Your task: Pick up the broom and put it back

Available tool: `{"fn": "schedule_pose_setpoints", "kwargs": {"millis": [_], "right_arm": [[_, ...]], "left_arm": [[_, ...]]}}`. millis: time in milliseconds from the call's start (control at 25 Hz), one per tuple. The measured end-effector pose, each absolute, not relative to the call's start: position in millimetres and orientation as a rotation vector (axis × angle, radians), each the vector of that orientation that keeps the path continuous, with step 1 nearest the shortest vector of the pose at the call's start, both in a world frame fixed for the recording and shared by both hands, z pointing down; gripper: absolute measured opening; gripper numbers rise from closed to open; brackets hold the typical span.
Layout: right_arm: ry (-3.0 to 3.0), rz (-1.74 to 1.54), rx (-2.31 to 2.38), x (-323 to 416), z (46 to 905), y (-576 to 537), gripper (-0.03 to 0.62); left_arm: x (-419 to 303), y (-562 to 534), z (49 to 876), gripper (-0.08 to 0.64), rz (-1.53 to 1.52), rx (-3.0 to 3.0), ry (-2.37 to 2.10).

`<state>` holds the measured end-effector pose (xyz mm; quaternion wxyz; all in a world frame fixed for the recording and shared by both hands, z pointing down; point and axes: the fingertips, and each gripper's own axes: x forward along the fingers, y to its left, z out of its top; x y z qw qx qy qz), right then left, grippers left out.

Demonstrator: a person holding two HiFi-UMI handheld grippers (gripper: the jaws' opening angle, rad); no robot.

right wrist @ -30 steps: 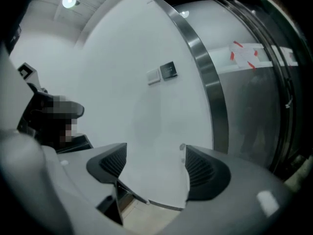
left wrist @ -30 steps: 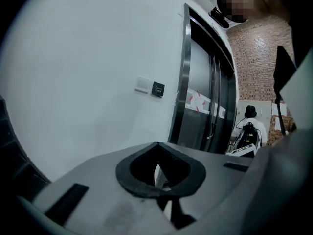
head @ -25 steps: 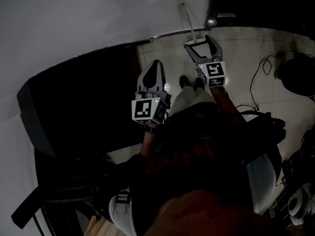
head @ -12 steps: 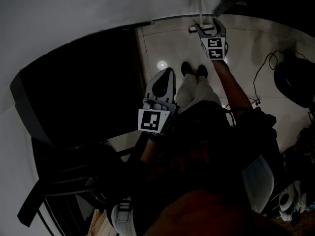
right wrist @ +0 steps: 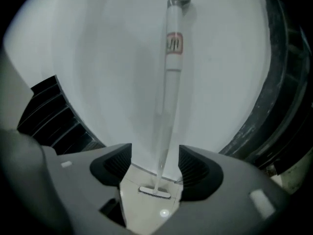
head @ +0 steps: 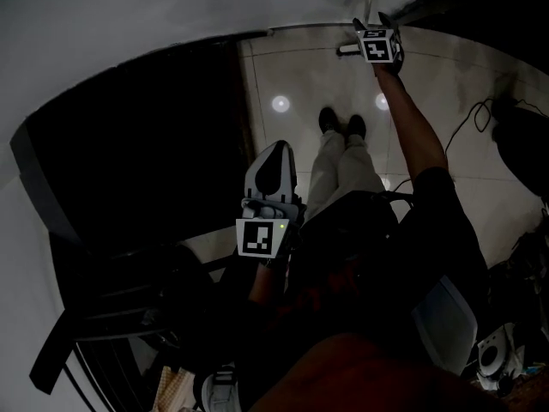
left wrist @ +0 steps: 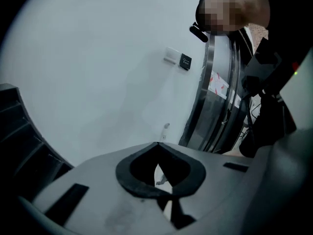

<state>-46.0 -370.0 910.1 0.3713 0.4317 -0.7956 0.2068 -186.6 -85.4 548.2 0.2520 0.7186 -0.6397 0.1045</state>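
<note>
The broom leans upright against the white wall, its pale handle (right wrist: 168,97) rising from a flat head (right wrist: 155,192) on the tiled floor. My right gripper (right wrist: 155,149) is open around the lower handle, with a gap on each side; its jaws have just been closing with the handle between them, pads not touching it. In the head view, the right gripper (head: 371,29) is stretched far out at the wall's foot, where the broom head (head: 346,51) shows beside it. My left gripper (head: 276,148) hangs near my body, shut and empty, its tips meeting (left wrist: 156,145).
A large black curved unit (head: 129,170) fills the left side. My feet (head: 341,124) stand on the pale tiles. Cables (head: 480,114) and dark gear lie at the right. A metal door frame (left wrist: 215,92) stands right of the white wall.
My right gripper has travelled away from me, down to the wall's foot and around the broom handle. The left gripper has sunk lower and closer to my body.
</note>
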Motion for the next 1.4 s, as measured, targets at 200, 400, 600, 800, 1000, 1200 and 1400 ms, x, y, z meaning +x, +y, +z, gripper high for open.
{"fn": "schedule_pose_setpoints", "kwargs": {"millis": [200, 400, 600, 800, 1000, 1200, 1400], "right_arm": [[-1.982, 0.584, 1.131, -43.8, 940.6, -389.7, 0.279], [-1.971, 0.557, 1.146, -47.3, 937.1, -416.8, 0.089], [-1.994, 0.556, 1.156, -45.5, 928.7, -392.9, 0.087], [-2.04, 0.479, 1.084, -40.0, 917.6, -346.8, 0.086], [-2.073, 0.442, 1.056, -25.1, 884.1, -305.4, 0.086], [-2.154, 0.465, 1.103, -5.6, 818.9, -264.9, 0.086], [-2.272, 0.428, 1.206, 1.6, 699.9, -248.3, 0.086]], "left_arm": [[-191.4, -82.9, 565.0, 0.005, 0.327, 1.92, -1.717], [-187.7, -83.2, 573.6, 0.005, 0.318, 1.919, -1.696], [-182.9, -86.1, 567.5, 0.005, 0.303, 1.936, -1.688], [-181.2, -90.6, 554.6, 0.005, 0.293, 1.963, -1.697], [-174.3, -94.4, 538.5, 0.005, 0.28, 1.999, -1.698], [-157.6, -85.8, 511.3, 0.005, 0.268, 2.073, -1.676], [-141.4, -73.5, 478.8, 0.005, 0.208, 2.178, -1.653]]}}
